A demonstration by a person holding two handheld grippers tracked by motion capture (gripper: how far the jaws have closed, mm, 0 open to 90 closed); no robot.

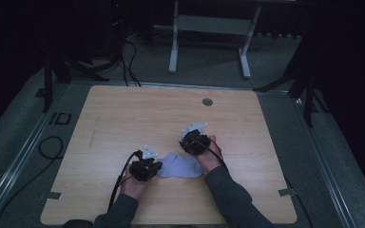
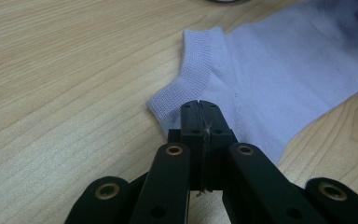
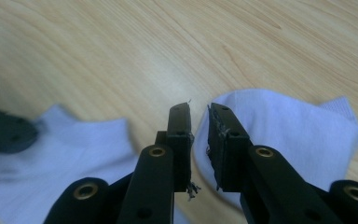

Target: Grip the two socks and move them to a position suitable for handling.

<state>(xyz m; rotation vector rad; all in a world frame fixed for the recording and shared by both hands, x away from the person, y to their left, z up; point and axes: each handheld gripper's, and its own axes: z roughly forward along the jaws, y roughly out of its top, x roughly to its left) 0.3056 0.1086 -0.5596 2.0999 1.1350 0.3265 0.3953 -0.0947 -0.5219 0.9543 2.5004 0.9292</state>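
- The left gripper (image 1: pixel 147 167) sits low at the near left of the pale wooden table (image 1: pixel 123 118), its jaws pressed fully together over the ribbed cuff corner of the small white knitted sock (image 2: pixel 270 88). Whether cloth is actually pinched is hard to tell; it looks placed to anchor that end.
- The sock (image 1: pixel 180 166) lies flat between the two hands, near the table's front edge, touching the left gripper.
- The right gripper (image 3: pixel 198 121) hangs above the sock's other end with its jaws a narrow gap apart and nothing between them, probably so it can take a fresh hold.
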